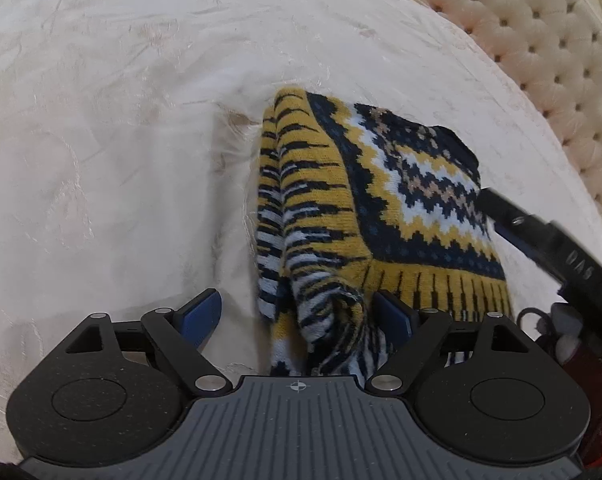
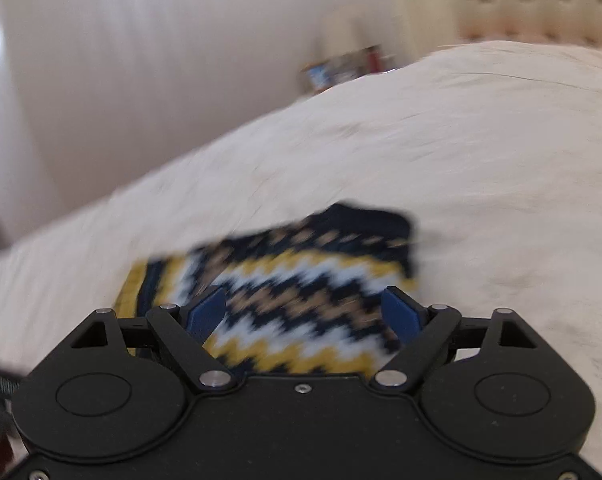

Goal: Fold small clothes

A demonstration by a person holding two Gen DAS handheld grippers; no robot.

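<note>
One knitted sweater (image 1: 365, 204) lies on one cream bedspread (image 1: 101, 160), with two grippers over it and a tufted headboard (image 1: 541, 40) at the far right. The left gripper (image 1: 301, 312) stands with its jaws spread wide; a bunched sleeve of the sweater sits between the blue pads (image 1: 203, 312), touching the right-hand pad but not pinched. The right gripper (image 2: 305, 312) is likewise spread wide above the patterned front, its pads clear of the knit, though this view is blurred. In the left wrist view the right gripper's black body shows at the sweater's right edge. The bedspread stretches bare to the left and far side of the garment, giving free room there; the headboard bounds the right. The sweater is folded to a compact shape, with mustard, navy and white zigzag bands on the front, tiger-like stripes on the sleeve, and a ribbed mustard hem nearest the left gripper.
</note>
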